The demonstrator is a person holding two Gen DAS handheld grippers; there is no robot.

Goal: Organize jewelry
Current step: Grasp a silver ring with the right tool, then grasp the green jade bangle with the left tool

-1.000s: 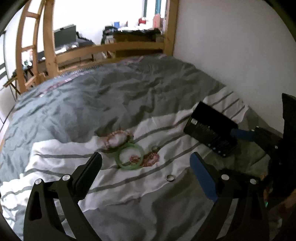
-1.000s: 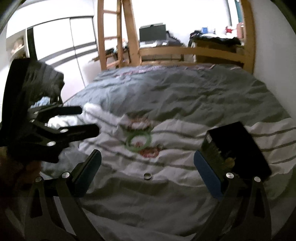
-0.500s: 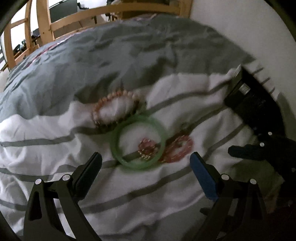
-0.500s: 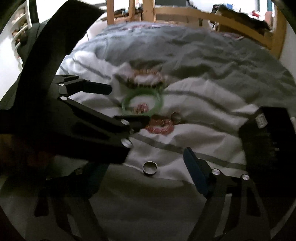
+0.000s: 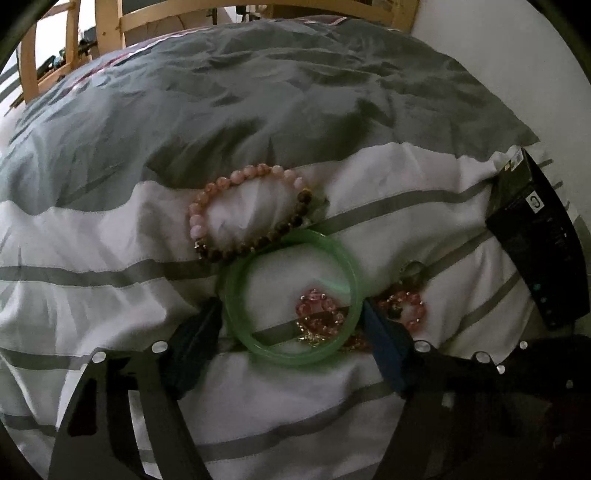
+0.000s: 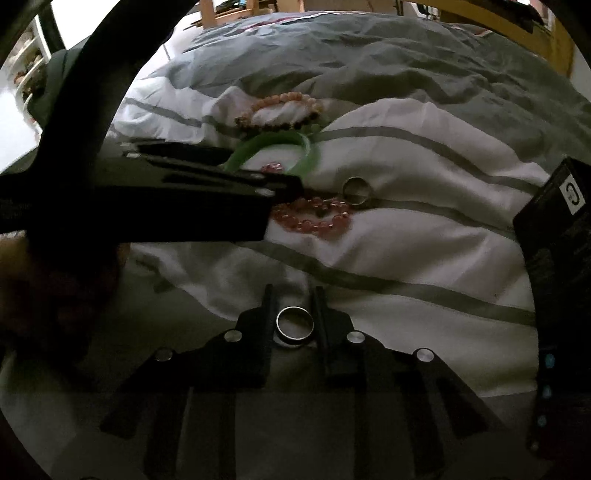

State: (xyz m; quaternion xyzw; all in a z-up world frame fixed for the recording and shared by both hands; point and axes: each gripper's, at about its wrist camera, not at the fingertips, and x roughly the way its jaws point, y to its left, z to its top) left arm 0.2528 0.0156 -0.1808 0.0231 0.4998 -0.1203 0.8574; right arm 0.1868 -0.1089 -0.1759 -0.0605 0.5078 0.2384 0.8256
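A green bangle [image 5: 291, 295] lies on the striped duvet [image 5: 110, 240]. My left gripper [image 5: 290, 325] has one finger at each side of it, touching its rim. A pink and brown bead bracelet [image 5: 251, 214] lies just behind, and a red bead bracelet [image 5: 406, 306] lies partly under the bangle. My right gripper [image 6: 293, 317] has its fingers closed against a silver ring [image 6: 294, 324] on the bed. A second ring [image 6: 357, 190] lies beside the red beads [image 6: 314, 218]. The bangle also shows in the right wrist view [image 6: 273, 147].
A black jewelry box [image 5: 535, 236] stands at the right by the white wall; it also shows in the right wrist view [image 6: 561, 266]. A wooden bed frame [image 5: 110, 22] and ladder rise at the far end.
Both grippers dropped toward the bed and narrowed. The left one closed in around the green bangle. The right one closed on the silver ring.
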